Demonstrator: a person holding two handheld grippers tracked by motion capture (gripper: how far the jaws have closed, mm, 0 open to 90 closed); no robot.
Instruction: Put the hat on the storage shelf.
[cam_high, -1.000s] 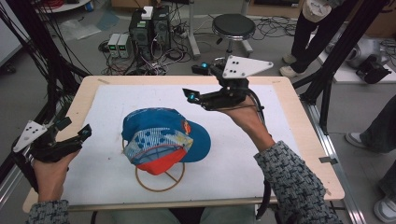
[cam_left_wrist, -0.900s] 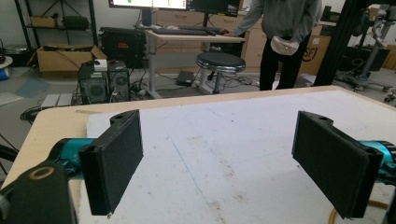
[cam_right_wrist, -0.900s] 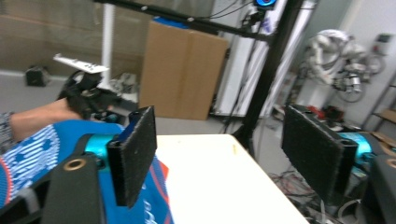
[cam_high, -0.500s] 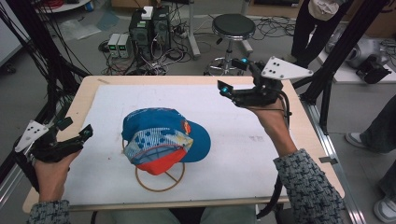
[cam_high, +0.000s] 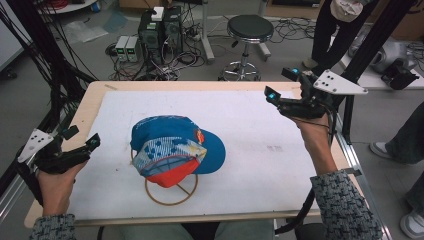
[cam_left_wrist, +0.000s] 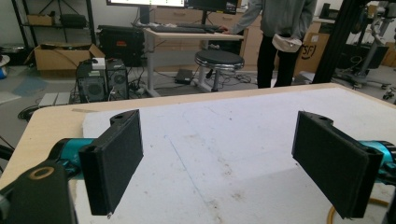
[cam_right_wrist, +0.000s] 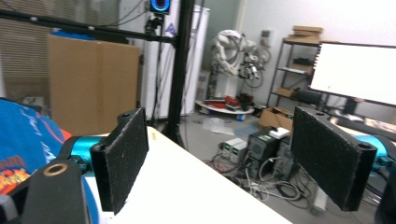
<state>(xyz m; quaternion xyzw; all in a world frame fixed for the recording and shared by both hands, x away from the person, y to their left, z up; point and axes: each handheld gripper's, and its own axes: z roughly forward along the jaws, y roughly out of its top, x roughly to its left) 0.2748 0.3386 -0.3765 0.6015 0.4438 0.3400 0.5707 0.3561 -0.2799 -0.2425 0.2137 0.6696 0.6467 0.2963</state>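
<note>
A blue cap (cam_high: 175, 145) with a patterned brim and red underside rests on a wooden ring stand (cam_high: 170, 199) left of the white mat's (cam_high: 250, 125) centre. My left gripper (cam_high: 82, 137) is held open at the table's left edge, apart from the cap. In the left gripper view its jaws stand wide open (cam_left_wrist: 219, 154) over bare mat, with a bit of the ring (cam_left_wrist: 332, 211) at the lower right. My right gripper (cam_high: 281, 84) hovers open over the far right corner. In the right gripper view, nothing lies between its fingers (cam_right_wrist: 219, 158), and the cap (cam_right_wrist: 23, 140) is at left.
The wooden table (cam_high: 95, 100) carries the mat. Behind it on the floor are a black stool (cam_high: 250, 30), computer boxes (cam_high: 160, 25) and tangled cables. Black frame posts (cam_high: 380, 35) stand at both sides. A person (cam_high: 345, 15) stands at the back right.
My right gripper has swung from above the mat's middle, near the cap, out to the far right corner, still open. The left gripper and the cap have barely shifted.
</note>
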